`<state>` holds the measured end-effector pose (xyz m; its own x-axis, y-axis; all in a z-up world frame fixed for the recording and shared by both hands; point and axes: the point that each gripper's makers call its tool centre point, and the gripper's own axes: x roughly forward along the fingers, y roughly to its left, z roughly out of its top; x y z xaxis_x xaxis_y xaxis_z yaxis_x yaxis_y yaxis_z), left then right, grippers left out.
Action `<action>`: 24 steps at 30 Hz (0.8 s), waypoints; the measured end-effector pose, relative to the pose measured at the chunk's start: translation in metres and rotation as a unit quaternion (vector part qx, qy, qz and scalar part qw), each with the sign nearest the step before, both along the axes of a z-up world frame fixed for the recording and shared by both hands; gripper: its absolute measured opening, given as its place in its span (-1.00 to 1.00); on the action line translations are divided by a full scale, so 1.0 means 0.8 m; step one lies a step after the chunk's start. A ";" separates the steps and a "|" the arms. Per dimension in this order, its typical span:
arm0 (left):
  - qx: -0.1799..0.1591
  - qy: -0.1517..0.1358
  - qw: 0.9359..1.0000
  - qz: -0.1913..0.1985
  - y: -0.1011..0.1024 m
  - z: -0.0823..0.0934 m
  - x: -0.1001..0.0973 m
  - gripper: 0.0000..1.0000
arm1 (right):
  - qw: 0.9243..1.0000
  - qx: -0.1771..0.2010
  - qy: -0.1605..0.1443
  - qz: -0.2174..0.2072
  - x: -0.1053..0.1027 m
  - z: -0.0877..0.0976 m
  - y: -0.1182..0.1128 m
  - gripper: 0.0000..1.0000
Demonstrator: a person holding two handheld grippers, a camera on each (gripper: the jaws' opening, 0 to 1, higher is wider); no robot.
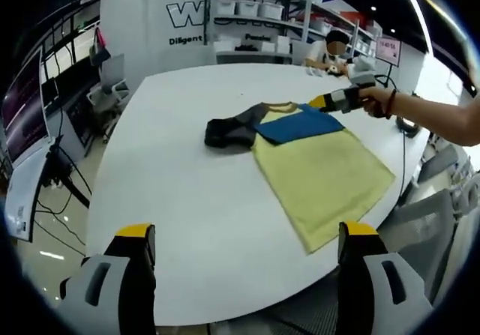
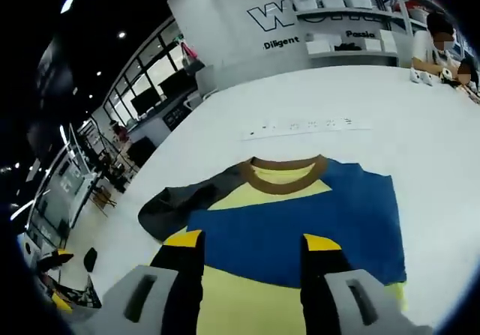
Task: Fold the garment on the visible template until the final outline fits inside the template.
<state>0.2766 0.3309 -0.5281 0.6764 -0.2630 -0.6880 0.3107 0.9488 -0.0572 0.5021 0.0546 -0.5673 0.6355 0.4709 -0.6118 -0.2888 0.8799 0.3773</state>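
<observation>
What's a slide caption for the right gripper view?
Open right tongs hover over a yellow-and-blue T-shirt lying flat on the white table.

In the right gripper view, the right gripper (image 2: 250, 251) covers part of the garment (image 2: 315, 207), whose lower yellow part runs off the bottom edge. The markings on the white strip (image 2: 307, 127) beyond its collar are too small to read. The wall lettering (image 1: 196, 13) in the left gripper view is partly hidden behind shelving (image 1: 259, 16).

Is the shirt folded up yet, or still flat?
Mostly flat: the shirt lies spread on the table, one grey sleeve bunched out sideways.
</observation>
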 end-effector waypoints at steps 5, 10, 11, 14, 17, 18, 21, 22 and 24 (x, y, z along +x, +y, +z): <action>0.006 0.008 1.000 0.007 0.006 -0.003 0.000 0.98 | 1.000 0.016 0.006 0.017 0.004 -0.002 0.036 -0.03; 0.004 0.002 1.000 0.016 0.009 -0.003 0.001 0.98 | 0.999 0.027 0.005 0.031 0.018 -0.009 0.061 -0.02; 0.002 0.002 1.000 0.017 0.009 -0.003 0.001 0.98 | 0.999 0.029 0.004 0.033 0.020 -0.010 0.065 -0.02; 0.002 0.003 1.000 0.020 0.011 -0.005 0.001 0.96 | 0.999 0.033 0.004 0.038 0.023 -0.012 0.076 -0.01; 0.003 0.003 1.000 0.023 0.013 -0.006 0.001 0.96 | 0.998 0.041 0.003 0.041 0.024 -0.013 0.093 -0.01; 0.002 0.003 1.000 0.023 0.013 -0.006 0.001 0.96 | 0.998 0.041 0.001 0.042 0.025 -0.012 0.096 -0.02; 0.001 0.006 1.000 0.022 0.013 -0.006 -0.001 0.96 | 0.998 0.035 -0.011 0.049 0.026 -0.006 0.107 -0.04; 0.003 0.007 1.000 0.020 0.013 -0.006 -0.002 0.95 | 0.998 0.034 -0.011 0.050 0.027 -0.005 0.108 -0.04; 0.003 0.006 1.000 0.015 0.010 -0.004 -0.004 0.95 | 0.997 0.000 0.007 0.075 0.017 -0.004 0.111 -0.09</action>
<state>0.2735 0.3392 -0.5314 0.6760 -0.2394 -0.6970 0.2822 0.9578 -0.0553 0.5159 0.1437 -0.5707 0.5490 0.5595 -0.6209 -0.4112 0.8276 0.3821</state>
